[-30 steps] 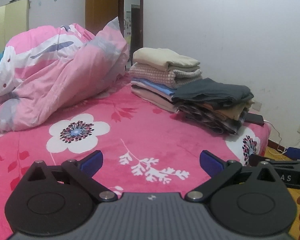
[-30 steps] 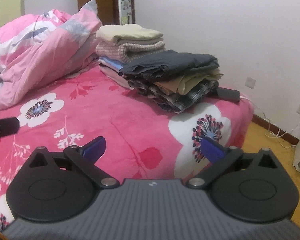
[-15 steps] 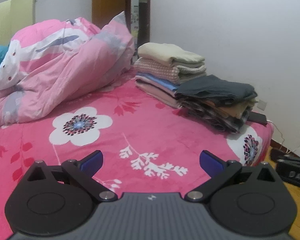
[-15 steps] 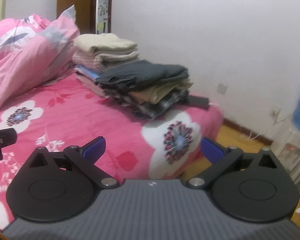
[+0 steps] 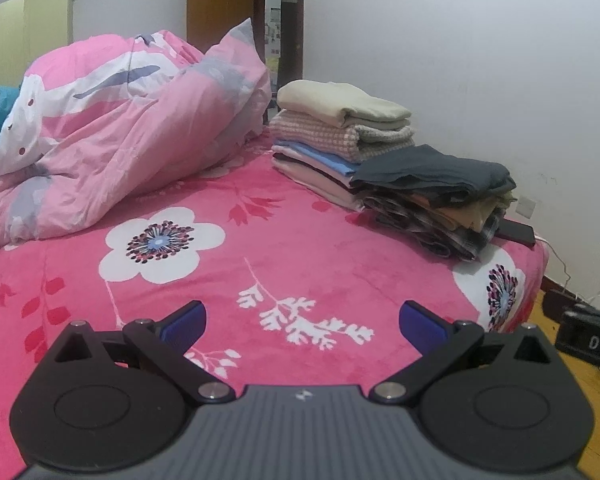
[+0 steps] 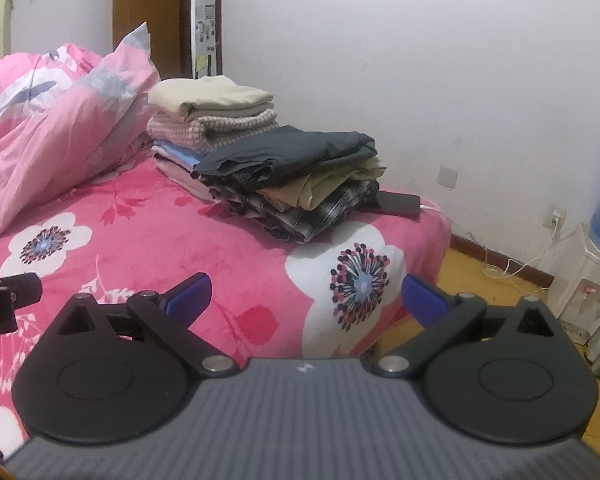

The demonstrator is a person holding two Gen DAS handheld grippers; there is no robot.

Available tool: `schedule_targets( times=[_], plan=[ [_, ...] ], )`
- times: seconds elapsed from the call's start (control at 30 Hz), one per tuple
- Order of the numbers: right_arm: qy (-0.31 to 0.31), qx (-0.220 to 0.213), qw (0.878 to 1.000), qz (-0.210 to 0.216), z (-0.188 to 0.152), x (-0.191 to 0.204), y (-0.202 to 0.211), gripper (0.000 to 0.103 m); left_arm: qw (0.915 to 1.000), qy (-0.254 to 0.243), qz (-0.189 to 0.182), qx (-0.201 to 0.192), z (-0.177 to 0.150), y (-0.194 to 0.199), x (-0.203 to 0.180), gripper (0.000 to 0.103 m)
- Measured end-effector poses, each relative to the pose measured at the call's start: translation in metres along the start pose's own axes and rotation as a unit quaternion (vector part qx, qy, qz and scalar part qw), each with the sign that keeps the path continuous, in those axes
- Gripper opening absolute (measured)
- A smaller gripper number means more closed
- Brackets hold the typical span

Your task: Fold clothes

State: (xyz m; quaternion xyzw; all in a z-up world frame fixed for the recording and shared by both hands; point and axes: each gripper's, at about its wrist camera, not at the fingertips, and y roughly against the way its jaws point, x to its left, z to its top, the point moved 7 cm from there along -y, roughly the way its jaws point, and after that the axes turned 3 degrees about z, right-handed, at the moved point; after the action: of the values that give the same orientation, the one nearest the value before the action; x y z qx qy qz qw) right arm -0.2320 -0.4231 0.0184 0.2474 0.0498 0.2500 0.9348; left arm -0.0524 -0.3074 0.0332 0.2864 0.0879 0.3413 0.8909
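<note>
Two stacks of folded clothes rest at the far right of a pink flowered bed. The rear stack is topped by a cream garment. The nearer stack carries a dark grey garment on top. My left gripper hovers open over the bed's near part, nothing between its blue pads. My right gripper is open and empty over the bed's right corner. The left gripper's tip shows at the left edge of the right wrist view, and the right gripper's body at the right edge of the left wrist view.
A crumpled pink duvet is heaped at the back left of the bed. A black device with a white cable lies by the nearer stack. A water dispenser stands on the wooden floor at right, near wall sockets and cables.
Both grippers have stayed open and empty. The right wrist view swung right, away from the bed, then partly back; the left view shifted slightly, and the right gripper dropped lower in it.
</note>
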Motion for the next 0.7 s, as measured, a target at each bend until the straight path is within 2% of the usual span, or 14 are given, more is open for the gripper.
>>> schedule_targets(
  times=[0.5,0.7],
  plan=[
    [0.029,0.025,0.999,-0.013,-0.013,0.01,-0.013,0.102,1.0,-0.002,0.0,0.002,-0.004,-0.003,0.001,0.103],
    [0.035,0.026,0.999,-0.006,-0.014,0.018,-0.012,0.102,1.0,-0.006,0.0,0.004,-0.006,-0.004,0.0,0.103]
  ],
)
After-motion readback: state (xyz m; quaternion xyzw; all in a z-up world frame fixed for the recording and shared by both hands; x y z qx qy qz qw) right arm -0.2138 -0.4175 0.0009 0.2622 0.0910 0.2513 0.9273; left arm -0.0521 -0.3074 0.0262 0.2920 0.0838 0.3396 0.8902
